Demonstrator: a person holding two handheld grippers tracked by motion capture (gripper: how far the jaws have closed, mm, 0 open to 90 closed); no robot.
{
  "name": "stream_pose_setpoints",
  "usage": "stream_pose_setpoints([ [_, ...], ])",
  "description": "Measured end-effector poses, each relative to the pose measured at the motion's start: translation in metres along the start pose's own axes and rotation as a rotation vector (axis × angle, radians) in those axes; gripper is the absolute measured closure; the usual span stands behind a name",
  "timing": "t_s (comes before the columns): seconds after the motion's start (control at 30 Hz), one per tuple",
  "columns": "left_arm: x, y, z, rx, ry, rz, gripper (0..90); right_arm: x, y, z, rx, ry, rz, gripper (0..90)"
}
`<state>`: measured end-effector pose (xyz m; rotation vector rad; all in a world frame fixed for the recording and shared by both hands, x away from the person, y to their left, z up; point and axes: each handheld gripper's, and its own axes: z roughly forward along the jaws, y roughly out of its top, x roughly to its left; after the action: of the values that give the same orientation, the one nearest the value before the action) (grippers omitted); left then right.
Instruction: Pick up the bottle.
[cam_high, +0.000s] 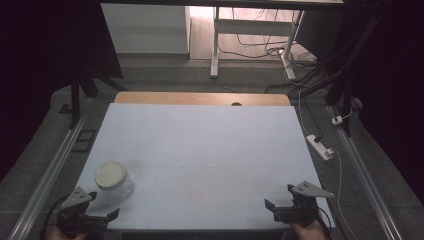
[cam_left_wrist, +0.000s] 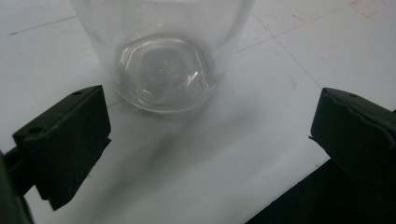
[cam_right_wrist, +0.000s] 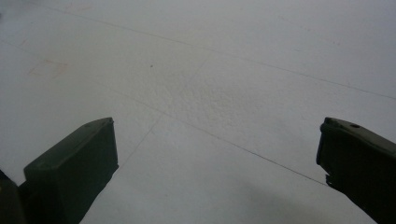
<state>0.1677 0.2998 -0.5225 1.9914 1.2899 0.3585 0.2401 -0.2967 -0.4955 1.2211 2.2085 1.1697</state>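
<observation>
A clear, round, thin-walled plastic jar (cam_high: 116, 186) with a flat cream-white screw lid (cam_high: 110, 174) stands upright on the pale blue-white tabletop (cam_high: 200, 150), just ahead of the left tool (cam_high: 85, 215) and a little toward its inner side. In the left gripper view the jar (cam_left_wrist: 163, 65) sits close beyond the gap between the jaws, touching neither, and its moulded base can be seen straight through the wall, so it looks empty. I judge it light and easy to tip or push along the smooth surface, with glossy, slippery sides that may flex if squeezed hard; it seems unlikely to shatter. The best hold is probably across the straight wall below the lid, at about mid-height, with the jaws on opposite sides of the round body and only moderate pressure; the lid's rim would be a second choice for a grip from above. The left tool is released, its two black jaws spread wide enough to take the jar, and it is held low at the near edge of the tabletop, pointing forward at the jar's foot. The right tool (cam_high: 295, 207) is likewise released, its jaws wide apart over bare surface (cam_right_wrist: 210, 84), held low at the near edge well apart from the jar, with a hand just visible behind each tool.
</observation>
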Motion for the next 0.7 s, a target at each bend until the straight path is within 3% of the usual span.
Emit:
stream_pose_setpoints([
  [0.2,0.0026,-0.0005,-0.0011,-0.014,-0.029,-0.014,0.0,0.0009,0.0002,0.0005,0.008,0.009,-0.001,0.0],
  [0.7,0.0033,-0.0003,-0.0015,-0.016,-0.03,-0.017,0.0,0.0022,0.0006,0.002,0.02,0.024,-0.02,0.0],
])
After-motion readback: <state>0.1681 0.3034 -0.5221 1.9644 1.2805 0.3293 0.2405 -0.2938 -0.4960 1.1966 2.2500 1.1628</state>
